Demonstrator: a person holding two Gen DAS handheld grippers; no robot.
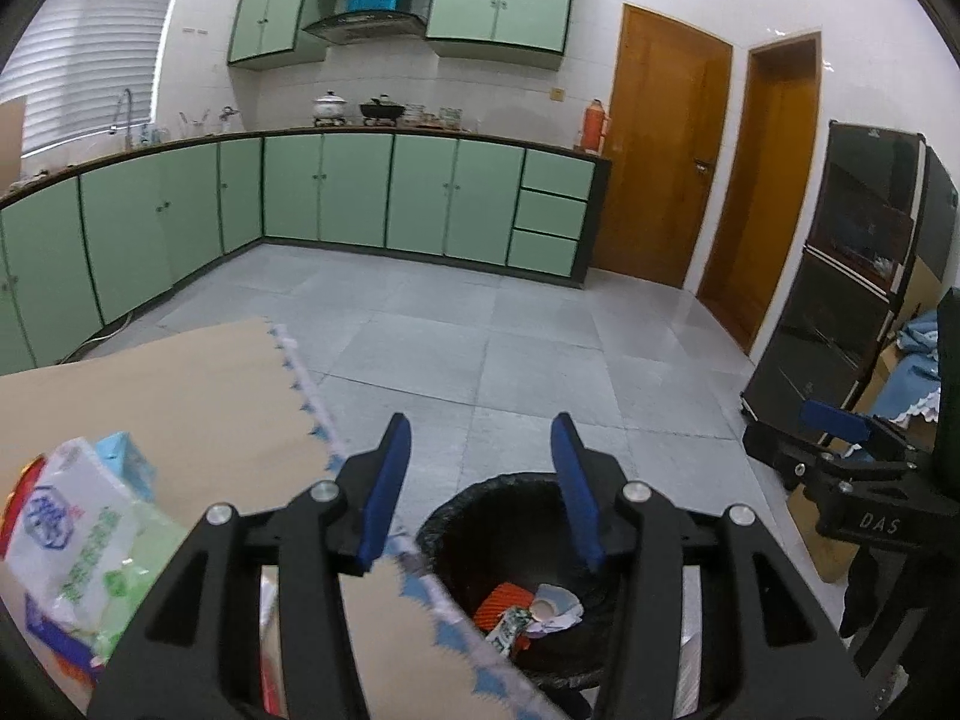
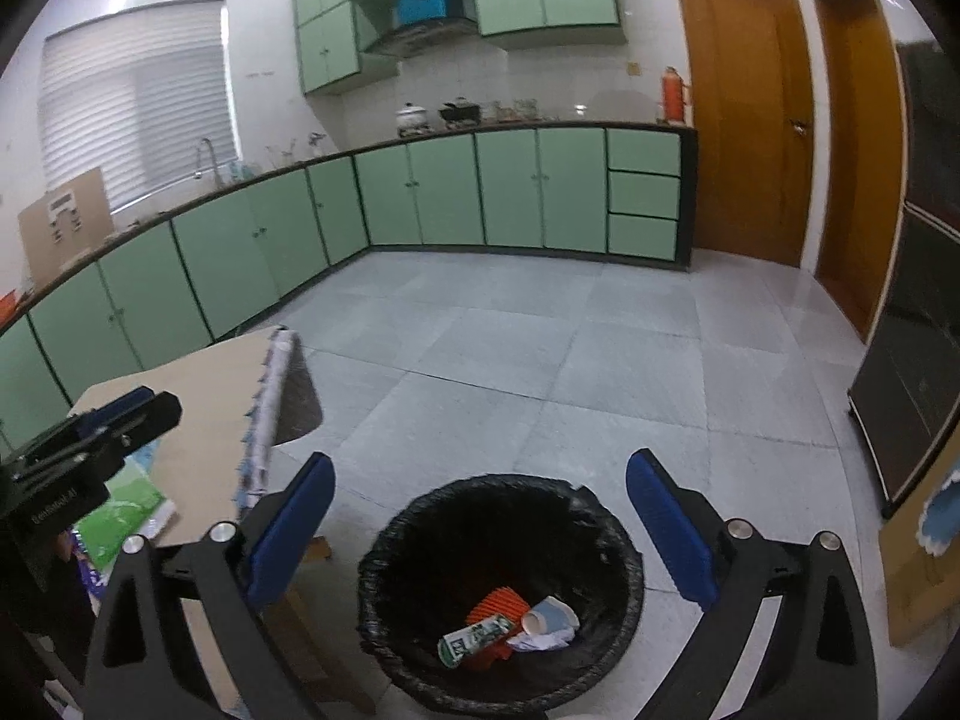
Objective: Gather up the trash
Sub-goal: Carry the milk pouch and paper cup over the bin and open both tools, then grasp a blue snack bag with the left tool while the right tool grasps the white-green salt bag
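Observation:
A black-lined trash bin (image 1: 504,516) stands on the floor below both grippers. It holds an orange wrapper (image 2: 501,603), a crushed paper cup (image 2: 549,618) and a green-and-white carton (image 2: 477,639). My left gripper (image 1: 480,423) hovers over the bin's near rim, open, with nothing between its blue pads. My right gripper (image 2: 480,459) is wide open above the bin (image 2: 498,540), also with nothing in it. On the tan table (image 1: 150,390) at the left lie a white-and-green plastic bag (image 1: 78,540) and a light blue carton (image 1: 126,456).
Green cabinets (image 1: 360,192) line the far walls beyond a grey tiled floor (image 1: 510,348). Two wooden doors (image 1: 660,150) stand at the back right. A black cabinet (image 1: 840,276) and a cardboard box with blue cloth (image 1: 912,354) are at the right. The table's cloth edge (image 2: 270,408) hangs beside the bin.

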